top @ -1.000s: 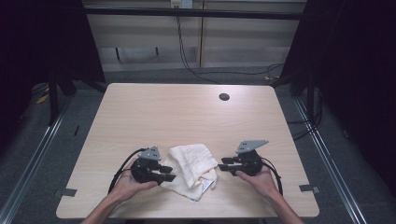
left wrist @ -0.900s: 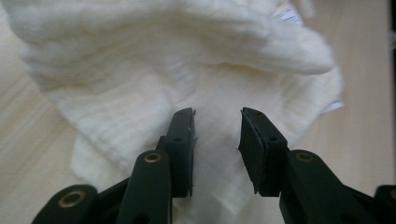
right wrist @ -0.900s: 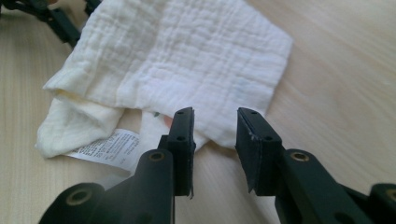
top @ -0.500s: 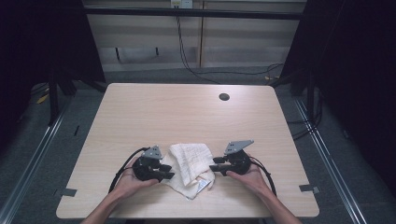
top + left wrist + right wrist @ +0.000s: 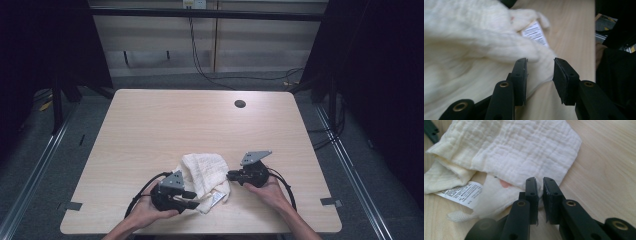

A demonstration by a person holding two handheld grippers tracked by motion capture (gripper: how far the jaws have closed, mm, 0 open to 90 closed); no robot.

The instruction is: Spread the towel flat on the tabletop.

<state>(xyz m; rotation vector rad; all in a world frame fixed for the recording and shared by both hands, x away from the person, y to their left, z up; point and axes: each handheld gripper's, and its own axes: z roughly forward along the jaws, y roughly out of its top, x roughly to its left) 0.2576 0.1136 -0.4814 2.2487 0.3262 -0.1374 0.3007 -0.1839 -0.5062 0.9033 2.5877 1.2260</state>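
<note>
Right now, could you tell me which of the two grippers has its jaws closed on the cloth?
The right gripper: its jaws have just been closing and now pinch the white cloth's edge. The left gripper stands open, cloth lying loosely between its jaws.

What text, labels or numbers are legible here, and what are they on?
Care tag sewn to the white cloth: several lines of small black print, too small and blurred to read.
The same tag in the left gripper view: print lines visible, unreadable.
Pinkish mark on the cloth beside the tag: no letters can be made out.
Table and grippers: no readable text.
</note>
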